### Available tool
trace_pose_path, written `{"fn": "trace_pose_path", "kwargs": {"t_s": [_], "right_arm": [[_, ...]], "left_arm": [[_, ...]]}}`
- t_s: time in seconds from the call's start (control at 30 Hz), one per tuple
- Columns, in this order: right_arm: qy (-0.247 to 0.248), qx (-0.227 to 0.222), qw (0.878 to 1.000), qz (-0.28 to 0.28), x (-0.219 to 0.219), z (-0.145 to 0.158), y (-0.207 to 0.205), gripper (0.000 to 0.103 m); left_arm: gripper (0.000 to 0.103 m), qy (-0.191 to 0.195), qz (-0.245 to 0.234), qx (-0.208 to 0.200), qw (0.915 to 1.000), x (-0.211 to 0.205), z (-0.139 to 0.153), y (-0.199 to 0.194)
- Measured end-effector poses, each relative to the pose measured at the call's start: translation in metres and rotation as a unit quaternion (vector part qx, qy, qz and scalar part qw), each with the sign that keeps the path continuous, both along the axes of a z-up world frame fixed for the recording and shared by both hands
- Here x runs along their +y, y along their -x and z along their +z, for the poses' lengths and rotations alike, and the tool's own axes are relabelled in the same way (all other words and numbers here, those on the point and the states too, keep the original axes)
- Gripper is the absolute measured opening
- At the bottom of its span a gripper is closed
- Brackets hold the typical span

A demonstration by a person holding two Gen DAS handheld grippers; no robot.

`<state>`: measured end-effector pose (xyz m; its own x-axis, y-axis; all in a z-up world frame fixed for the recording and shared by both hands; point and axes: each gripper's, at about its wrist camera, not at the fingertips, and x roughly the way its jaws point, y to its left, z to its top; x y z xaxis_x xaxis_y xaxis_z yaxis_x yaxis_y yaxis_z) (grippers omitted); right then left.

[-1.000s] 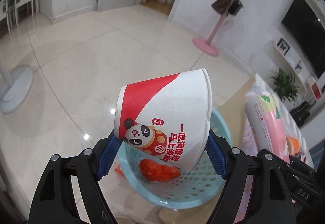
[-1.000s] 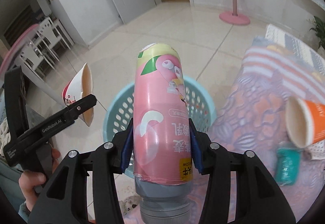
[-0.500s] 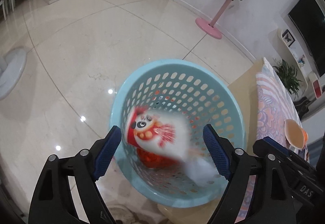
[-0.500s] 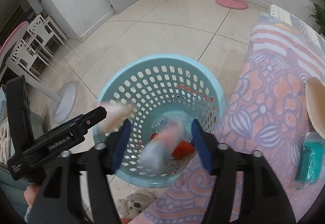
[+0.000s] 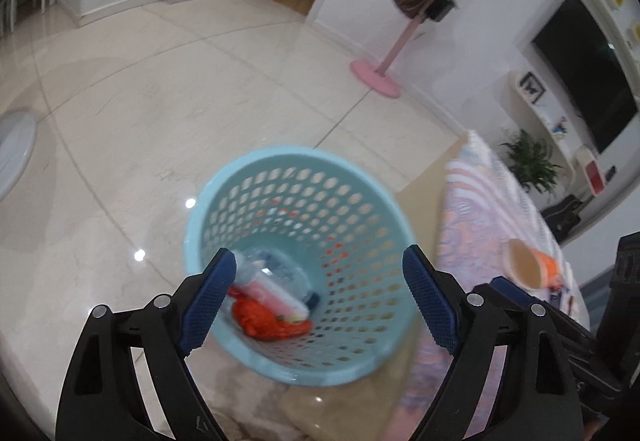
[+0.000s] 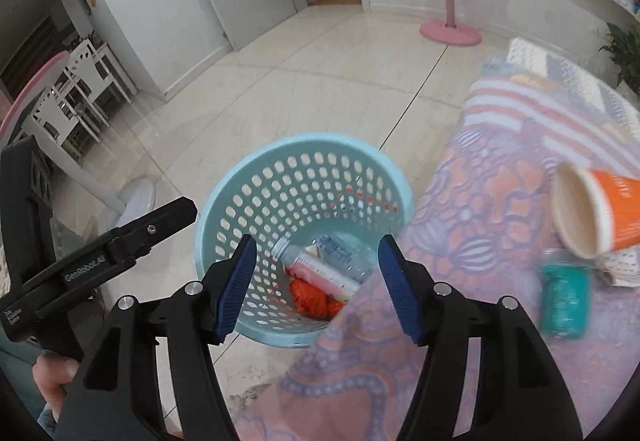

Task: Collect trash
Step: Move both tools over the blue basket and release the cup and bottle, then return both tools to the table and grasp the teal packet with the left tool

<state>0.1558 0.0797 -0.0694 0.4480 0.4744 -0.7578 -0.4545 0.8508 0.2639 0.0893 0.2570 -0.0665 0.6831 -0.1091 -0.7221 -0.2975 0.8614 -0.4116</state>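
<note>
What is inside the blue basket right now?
The basket holds a pink bottle lying on crumpled orange-red trash, plus something clear beside it. The tablecloth covers the basket's near right edge, so anything there is hidden.

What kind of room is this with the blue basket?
Probably a living room in a home: a TV on the wall, a pink coat stand with bags, a potted plant, and shiny tiled floor around the basket.
</note>
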Motion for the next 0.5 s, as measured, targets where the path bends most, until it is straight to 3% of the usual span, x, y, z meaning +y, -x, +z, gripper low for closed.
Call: {"fn": "trace_pose_path", "kwargs": {"t_s": [0.23, 0.37, 0.5], "right_arm": [[0.002, -0.068, 0.997, -0.038, -0.054, 0.043, 0.019, 0.06], [0.011, -0.1, 0.992, -0.074, -0.1, 0.059, 0.029, 0.06], [0.025, -0.123, 0.985, -0.119, -0.153, 0.067, 0.037, 0.07]], "left_arm": [[0.083, -0.007, -0.057, -0.054, 0.9969, -0.056, 0.045, 0.003], [0.083, -0.004, -0.102, -0.064, 0.9928, -0.101, 0.059, -0.004], [0.083, -0.011, -0.164, -0.057, 0.9848, -0.157, 0.059, -0.017]]}}
